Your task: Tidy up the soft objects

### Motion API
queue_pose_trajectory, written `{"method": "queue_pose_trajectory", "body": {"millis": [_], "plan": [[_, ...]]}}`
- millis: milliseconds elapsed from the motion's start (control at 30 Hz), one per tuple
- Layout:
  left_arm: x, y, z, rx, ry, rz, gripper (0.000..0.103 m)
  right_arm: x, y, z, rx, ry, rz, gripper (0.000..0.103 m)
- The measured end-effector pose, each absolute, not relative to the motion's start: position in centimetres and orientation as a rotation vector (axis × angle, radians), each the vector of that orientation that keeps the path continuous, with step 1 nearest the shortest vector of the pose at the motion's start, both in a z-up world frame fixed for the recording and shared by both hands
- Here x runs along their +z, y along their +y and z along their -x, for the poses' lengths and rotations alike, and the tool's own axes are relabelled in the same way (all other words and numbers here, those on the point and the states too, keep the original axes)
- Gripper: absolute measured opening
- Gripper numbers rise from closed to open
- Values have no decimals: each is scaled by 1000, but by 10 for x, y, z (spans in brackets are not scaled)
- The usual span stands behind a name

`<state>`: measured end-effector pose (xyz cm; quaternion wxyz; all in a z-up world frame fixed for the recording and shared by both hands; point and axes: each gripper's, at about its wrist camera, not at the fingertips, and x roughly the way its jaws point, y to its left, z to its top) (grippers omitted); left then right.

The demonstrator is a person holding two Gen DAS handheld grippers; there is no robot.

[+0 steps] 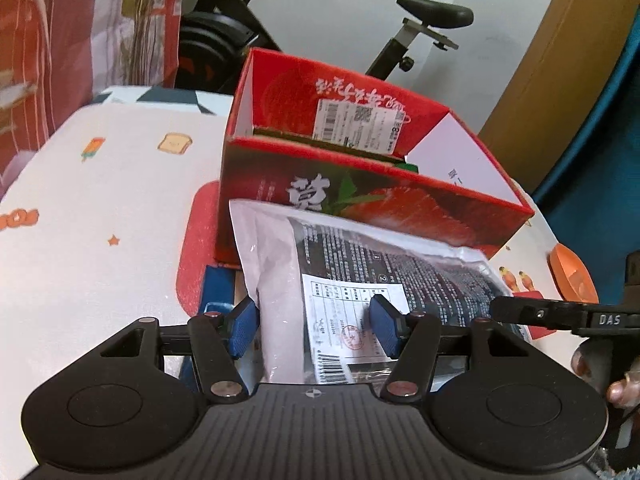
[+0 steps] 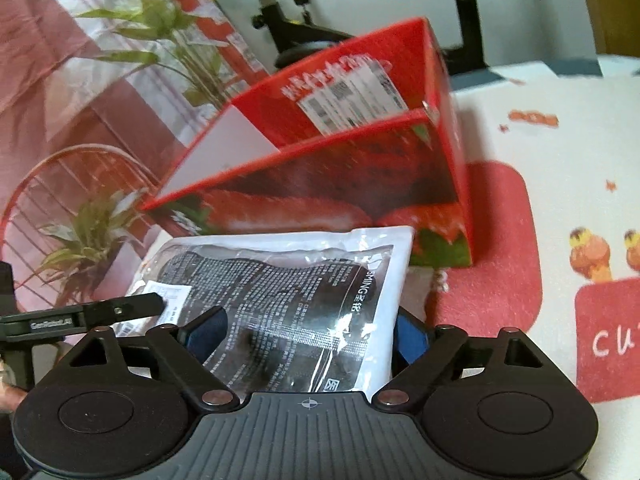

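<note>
Nearest the left wrist camera, the left gripper (image 1: 316, 320) was seen with its blue pads apart. A sealed plastic packet (image 1: 360, 272) with black print passed between them. One pad sat at the packet's edge, the other over its white label; whether it was grasped could not be told. At 3 o'clock, a black finger of the right gripper (image 1: 528, 312) reached the packet's far side, and fingertips of a hand (image 1: 624, 392) showed at 4 o'clock.

In the right wrist view, the right gripper (image 2: 310, 332) was spread wide with the packet (image 2: 280, 280) filling the gap. Its right edge covered part of one pad, so pressing could not be judged.

A blue object (image 1: 218, 284) lay partly hidden under the packet at 9 o'clock. Directly beyond, at 12 o'clock, the way was blocked by an open red strawberry box (image 1: 280, 192), its front wall close against the packet's far edge. A shipping label (image 1: 360, 124) was stuck on its inner back wall. The box stood on a patterned tablecloth (image 1: 100, 200). An orange item (image 1: 572, 276) lay at 3 o'clock. Farthest off, an exercise bike (image 1: 436, 12) stood at 1 o'clock and a curtain (image 1: 60, 40) hung at 10 o'clock.
</note>
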<state>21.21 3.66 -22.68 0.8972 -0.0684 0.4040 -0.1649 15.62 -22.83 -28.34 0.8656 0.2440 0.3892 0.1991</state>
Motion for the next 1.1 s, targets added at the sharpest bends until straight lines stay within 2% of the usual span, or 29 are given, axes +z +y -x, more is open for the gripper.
{"method": "queue_pose_trajectory", "body": {"millis": [367,567,867,1100], "plan": [[-207,45,-204,-330,761,156,63,-237,-237,-144,475,719,-490,55],[-185,52,-199,-334,668,155,66,-207,-230,-145,526,653,-415,52],[-170,54,-203,-351,644,154,66,-171,-223,-159,548,594,-275,50],[-136,46,-232,-384,561,83,66,-127,-217,-191,540,487,5,49]]}}
